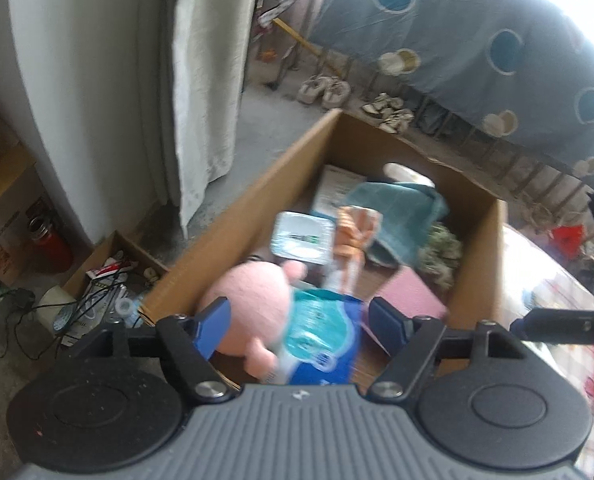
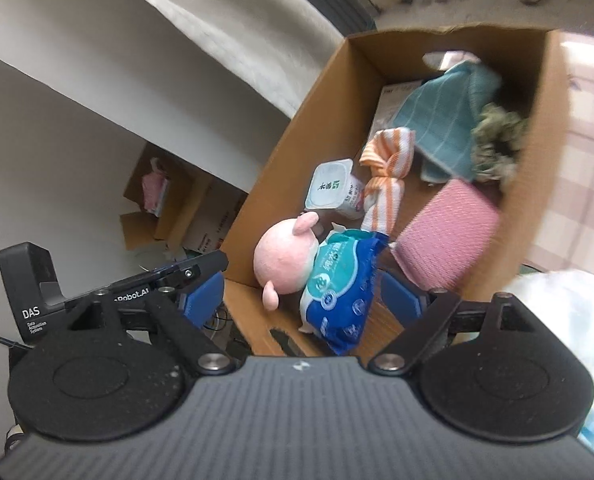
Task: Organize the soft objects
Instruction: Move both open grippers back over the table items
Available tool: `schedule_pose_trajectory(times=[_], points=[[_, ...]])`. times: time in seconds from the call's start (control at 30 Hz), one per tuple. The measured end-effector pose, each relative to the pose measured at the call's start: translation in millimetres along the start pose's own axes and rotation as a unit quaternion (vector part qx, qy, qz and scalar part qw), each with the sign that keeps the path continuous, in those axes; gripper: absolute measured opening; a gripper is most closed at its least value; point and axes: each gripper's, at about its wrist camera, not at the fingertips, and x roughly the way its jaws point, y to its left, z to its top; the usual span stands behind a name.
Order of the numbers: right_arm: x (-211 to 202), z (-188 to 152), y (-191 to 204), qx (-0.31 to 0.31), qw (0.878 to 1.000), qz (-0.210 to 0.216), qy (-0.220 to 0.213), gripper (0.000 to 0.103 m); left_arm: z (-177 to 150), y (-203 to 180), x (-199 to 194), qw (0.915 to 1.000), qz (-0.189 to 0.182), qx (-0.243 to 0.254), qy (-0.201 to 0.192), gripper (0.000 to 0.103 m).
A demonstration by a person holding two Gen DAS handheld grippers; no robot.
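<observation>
1. An open cardboard box (image 2: 281,168) fills most of both wrist views. Soft things and small packs lie loose on its floor.
2. A teal towel (image 2: 441,120) is crumpled against the box's far wall, near the far right corner.
3. A pink ribbed cloth (image 2: 445,236), folded into a block, lies by the box's right wall, nearer than the towel.
4. A pink plush toy (image 2: 283,258) lies at the near end of the box, towards the left wall, with a rounded head and small stubby limbs.
5. A blue and white wipes pack (image 2: 343,288) lies touching the plush toy on its right, close to the box's near edge.
6. An orange and white striped cloth (image 2: 385,172), knotted in the middle, lies around the centre of the box floor.
7. A grey-green scrunched fabric (image 2: 497,136) sits against the right wall, just beside the towel.
8. A small white sealed cup (image 2: 331,188) lies on its side near the left wall, just beyond the plush toy.
9. The left gripper (image 1: 297,322) hovers over the box's near end, blue fingers (image 1: 216,326) spread wide apart and holding nothing, with the plush toy and wipes pack seen between them.
10. The right gripper (image 2: 303,300) hangs over the near edge, its fingers also wide apart and empty.
</observation>
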Motion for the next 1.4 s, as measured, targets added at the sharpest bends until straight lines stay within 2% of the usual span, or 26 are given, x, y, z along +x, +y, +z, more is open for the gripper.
schedule_pose_trajectory(times=[0.17, 0.3, 0.5, 0.7, 0.83, 0.93, 1.03, 1.13, 1.2, 1.4], points=[[-68, -25, -22, -0.008, 0.999, 0.004, -0.038, 0.09, -18, -45, -28, 0.9989, -0.021, 0.041, -0.01, 0.083], [-127, -51, -43, -0.017, 0.997, -0.012, -0.081, 0.092, -35, -87, -45, 0.9953, -0.048, 0.083, -0.015, 0.086], [-210, -101, -87, -0.014, 0.988, -0.064, -0.143, 0.098, -62, -155, -52, 0.985, -0.086, 0.15, -0.007, 0.089], [-264, -155, -140, 0.003, 0.976, -0.113, -0.184, 0.102, -87, -220, -38, 0.9713, -0.118, 0.206, 0.012, 0.091], [-275, -184, -177, 0.024, 0.971, -0.13, -0.198, 0.102, -114, -267, -24, 0.9527, -0.129, 0.274, 0.019, 0.093], [-275, -194, -205, 0.045, 0.967, -0.139, -0.208, 0.102, -135, -305, -10, 0.9309, -0.132, 0.339, 0.031, 0.095], [-269, -189, -230, 0.067, 0.964, -0.142, -0.214, 0.102, -150, -342, 10, 0.9097, -0.132, 0.39, 0.053, 0.095], [-261, -165, -252, 0.078, 0.966, -0.126, -0.213, 0.102, -157, -368, 35, 0.8931, -0.119, 0.428, 0.072, 0.095], [-252, -140, -267, 0.088, 0.968, -0.12, -0.204, 0.102, -158, -385, 53, 0.8857, -0.101, 0.446, 0.08, 0.095], [-199, -52, -309, 0.116, 0.975, -0.131, -0.138, 0.102, -151, -409, 109, 0.861, -0.062, 0.491, 0.116, 0.095]])
